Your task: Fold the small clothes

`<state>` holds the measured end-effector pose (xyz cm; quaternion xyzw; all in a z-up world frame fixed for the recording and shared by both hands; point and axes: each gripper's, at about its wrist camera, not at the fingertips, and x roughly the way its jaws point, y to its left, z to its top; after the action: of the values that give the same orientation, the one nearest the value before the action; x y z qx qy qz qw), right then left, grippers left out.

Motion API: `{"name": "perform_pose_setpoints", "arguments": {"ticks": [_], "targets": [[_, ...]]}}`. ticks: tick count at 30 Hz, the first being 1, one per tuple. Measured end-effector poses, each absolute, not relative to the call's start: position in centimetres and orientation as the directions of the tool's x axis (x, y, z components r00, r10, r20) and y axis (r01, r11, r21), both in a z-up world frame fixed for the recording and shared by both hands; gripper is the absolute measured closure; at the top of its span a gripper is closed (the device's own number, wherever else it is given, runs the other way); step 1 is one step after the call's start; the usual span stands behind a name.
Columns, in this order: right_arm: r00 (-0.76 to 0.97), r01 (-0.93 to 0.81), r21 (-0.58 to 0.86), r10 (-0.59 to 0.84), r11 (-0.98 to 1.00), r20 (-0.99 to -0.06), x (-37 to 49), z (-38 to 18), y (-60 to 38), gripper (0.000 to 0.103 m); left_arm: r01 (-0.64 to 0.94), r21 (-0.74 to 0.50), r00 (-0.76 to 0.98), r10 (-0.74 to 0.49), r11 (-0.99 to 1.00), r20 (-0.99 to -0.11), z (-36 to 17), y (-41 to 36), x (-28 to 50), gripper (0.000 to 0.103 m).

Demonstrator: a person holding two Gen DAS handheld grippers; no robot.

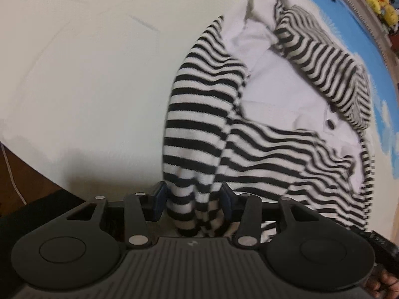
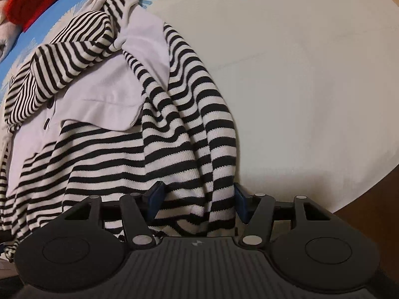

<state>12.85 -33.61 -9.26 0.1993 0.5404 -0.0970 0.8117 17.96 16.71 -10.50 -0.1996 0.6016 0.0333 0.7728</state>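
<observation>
On a cream tabletop (image 1: 87, 74) over dark floor, both tongs (image 1: 193, 199) (image 2: 197, 199) pinch the striped garment (image 2: 174, 124).

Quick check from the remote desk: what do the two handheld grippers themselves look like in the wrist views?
Both match: the left gripper and right gripper have matte black ribbed bodies with a small central logo, round black discs either side, black linkage arms with silver pivot pins, and dark blue finger pads.

Each gripper, left gripper (image 1: 193, 200) and right gripper (image 2: 198, 200), has a matte black ribbed body, two round black discs, silver pivot pins, angular black linkage arms and dark blue pads (image 2: 240, 203).
</observation>
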Motion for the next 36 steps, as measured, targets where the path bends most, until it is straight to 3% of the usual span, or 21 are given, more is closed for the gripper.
{"name": "perform_pose_setpoints", "arguments": {"ticks": [1,2,6,8,11,15,19,36], "targets": [[0.408,0.372,0.235,0.069,0.898,-0.910,12.8,-9.2,-33.7,0.085,-0.281,-0.270,0.280,-0.190,0.921,-0.941,-10.5,16.6,18.0,0.085],[0.424,0.374,0.259,0.085,0.890,-0.902,12.7,-9.0,-33.8,0.090,-0.260,-0.295,0.294,-0.215,0.920,-0.931,-10.3,16.5,17.9,0.095],[0.525,0.394,0.328,0.083,0.858,-0.847,11.4,-6.3,-35.0,0.094,-0.225,-0.306,0.430,-0.188,0.925,-0.883,-7.3,16.9,16.7,0.096],[0.560,0.403,0.359,0.083,0.842,-0.824,10.4,-5.2,-35.7,0.094,-0.221,-0.332,0.471,-0.197,0.917,-0.860,-6.4,17.4,15.8,0.096],[0.511,0.430,0.323,0.067,0.843,-0.857,10.3,-6.2,-36.1,0.094,-0.212,-0.295,0.392,-0.196,0.932,-0.899,-7.8,16.6,16.0,0.094],[0.398,0.456,0.278,0.085,0.845,-0.913,11.2,-8.8,-35.9,0.083,-0.213,-0.272,0.301,-0.202,0.938,-0.932,-9.8,16.2,16.7,0.087],[0.391,0.439,0.249,0.066,0.863,-0.918,11.3,-8.8,-35.5,0.079,-0.228,-0.269,0.300,-0.196,0.936,-0.934,-9.9,16.4,16.9,0.082],[0.384,0.400,0.203,0.038,0.894,-0.923,11.3,-9.2,-34.8,0.077,-0.227,-0.261,0.300,-0.187,0.938,-0.935,-10.2,16.4,16.8,0.078]]}}
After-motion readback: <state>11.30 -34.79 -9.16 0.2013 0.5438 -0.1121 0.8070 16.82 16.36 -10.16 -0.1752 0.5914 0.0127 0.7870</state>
